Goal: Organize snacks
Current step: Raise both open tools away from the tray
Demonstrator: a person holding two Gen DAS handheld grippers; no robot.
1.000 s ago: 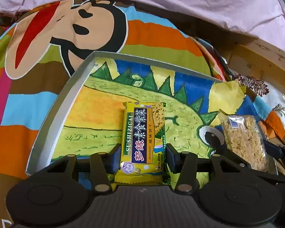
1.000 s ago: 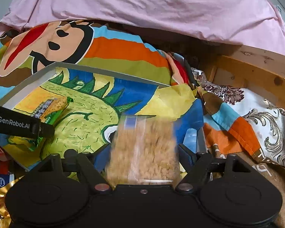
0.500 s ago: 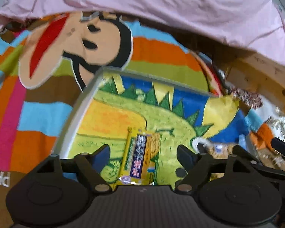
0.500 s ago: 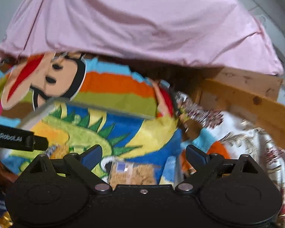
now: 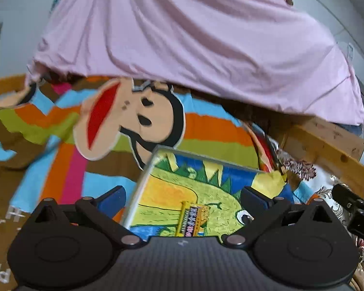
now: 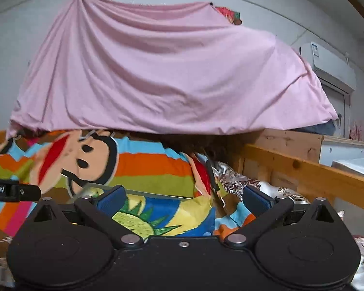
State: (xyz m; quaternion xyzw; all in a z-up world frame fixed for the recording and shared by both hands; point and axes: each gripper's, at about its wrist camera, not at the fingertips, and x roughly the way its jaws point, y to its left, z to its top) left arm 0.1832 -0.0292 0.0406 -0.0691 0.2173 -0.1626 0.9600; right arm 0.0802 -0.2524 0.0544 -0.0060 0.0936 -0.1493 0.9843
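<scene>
A yellow snack packet (image 5: 193, 223) lies flat on the dinosaur-print floor of a grey-rimmed tray (image 5: 143, 189). My left gripper (image 5: 183, 195) hovers above and behind it, jaws opening wide, nothing between them. In the right wrist view only the tray's far rim (image 6: 143, 193) and a bit of the dinosaur print show. The right gripper (image 6: 183, 196) is raised over that end, its jaws also opening and empty. The clear packet of crumbly snack is hidden below the right gripper's body. Part of the right gripper shows at the right edge of the left wrist view.
The tray rests on a striped blanket with a cartoon monkey face (image 5: 133, 121). A pink sheet (image 6: 169, 72) hangs behind it. A wooden bed rail (image 6: 303, 169) runs along the right, with patterned fabric (image 6: 240, 184) beside it. An air conditioner (image 6: 327, 60) is on the wall.
Both grippers let go of their packets, spread wide, and rose back from the tray. The yellow packet stays in the tray; the clear packet dropped out of the right view.
</scene>
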